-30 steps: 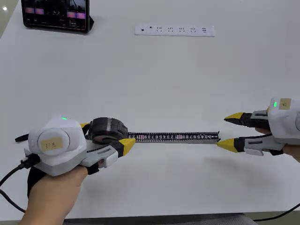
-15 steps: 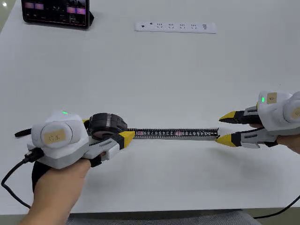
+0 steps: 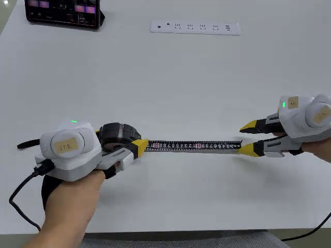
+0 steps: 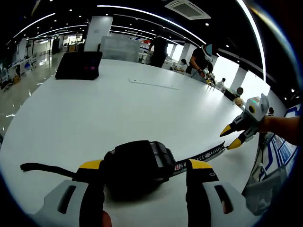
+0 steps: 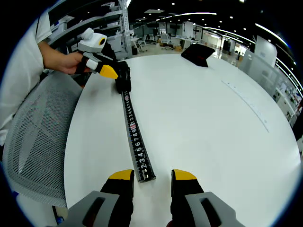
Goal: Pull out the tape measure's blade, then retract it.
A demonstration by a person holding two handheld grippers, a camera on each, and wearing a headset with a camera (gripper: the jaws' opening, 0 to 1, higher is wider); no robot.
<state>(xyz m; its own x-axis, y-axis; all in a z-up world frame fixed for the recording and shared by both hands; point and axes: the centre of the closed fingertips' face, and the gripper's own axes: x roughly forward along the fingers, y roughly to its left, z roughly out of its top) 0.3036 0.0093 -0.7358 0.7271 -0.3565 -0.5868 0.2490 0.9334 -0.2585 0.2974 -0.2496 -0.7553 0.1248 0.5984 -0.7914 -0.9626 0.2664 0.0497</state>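
Grip comes from the left tool, which is clenched on the black case of the tape measure, one yellow-tipped jaw on each side. That pins the case to the white desk, probably so the spring cannot drag it along. The case's wrist strap trails loose on the desk behind it. From the case the blade runs out flat along the desk toward the right tool, numbers facing up. The right tool is released, its jaws parted. The blade's end hook lies in the opening just beside one jaw tip, and I cannot tell whether it touches that tip, though nothing pinches it. With the blade drawn out and its end let go, the pull looks done and the retract step seems to be in hand. The blade lying extended suggests its lock or friction is holding it. The right tool sits close, likely ready to guide or catch the end. A power strip and a tablet sit well apart at the far edge, out of the blade's way.
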